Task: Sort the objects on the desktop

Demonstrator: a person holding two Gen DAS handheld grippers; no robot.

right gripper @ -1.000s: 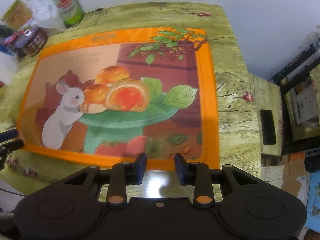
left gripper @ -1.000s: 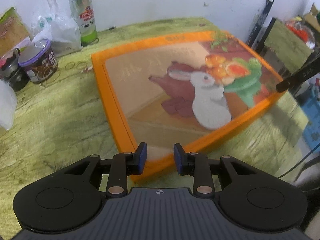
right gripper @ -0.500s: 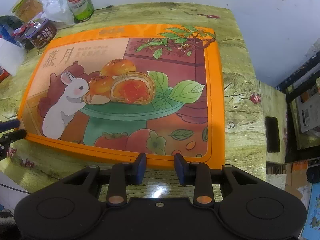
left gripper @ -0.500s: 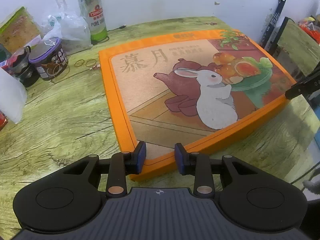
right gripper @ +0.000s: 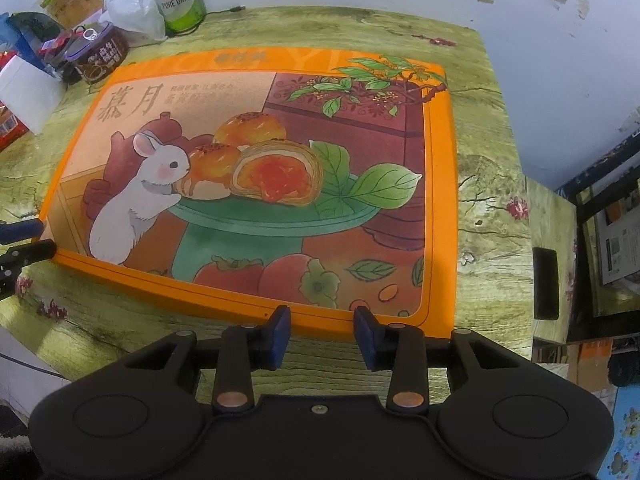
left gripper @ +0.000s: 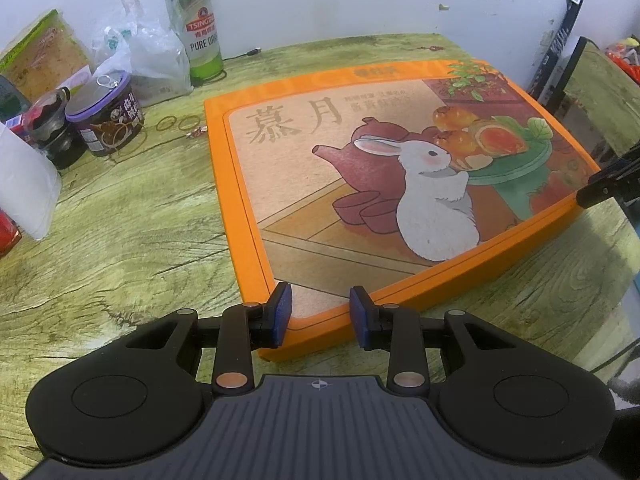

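A large flat orange gift box (left gripper: 360, 184) with a white rabbit and pastries printed on top lies on the green wood-grain table (left gripper: 120, 240). My left gripper (left gripper: 321, 312) hovers at the box's near left corner. Its blue pads stand a narrow gap apart and the corner shows between them, unpinched. My right gripper (right gripper: 322, 334) sits at the near edge of the box (right gripper: 260, 184), towards its right end. Its jaws are opening, and only the orange rim and table show in the gap. The right gripper's fingers (left gripper: 600, 190) reach the box's right corner in the left wrist view.
At the back left stand a green beer can (left gripper: 198, 28), a clear plastic bag (left gripper: 148, 60), a purple-lidded tub (left gripper: 106, 120), a dark jar (left gripper: 52, 132) and white paper (left gripper: 24, 188). Rubber bands (left gripper: 178, 123) lie near the box. A lower side table (right gripper: 548, 220) adjoins on the right.
A second ago the box top was blurred with motion; it now lies still and sharp. The right jaws stand slightly wider. Both views have turned a little.
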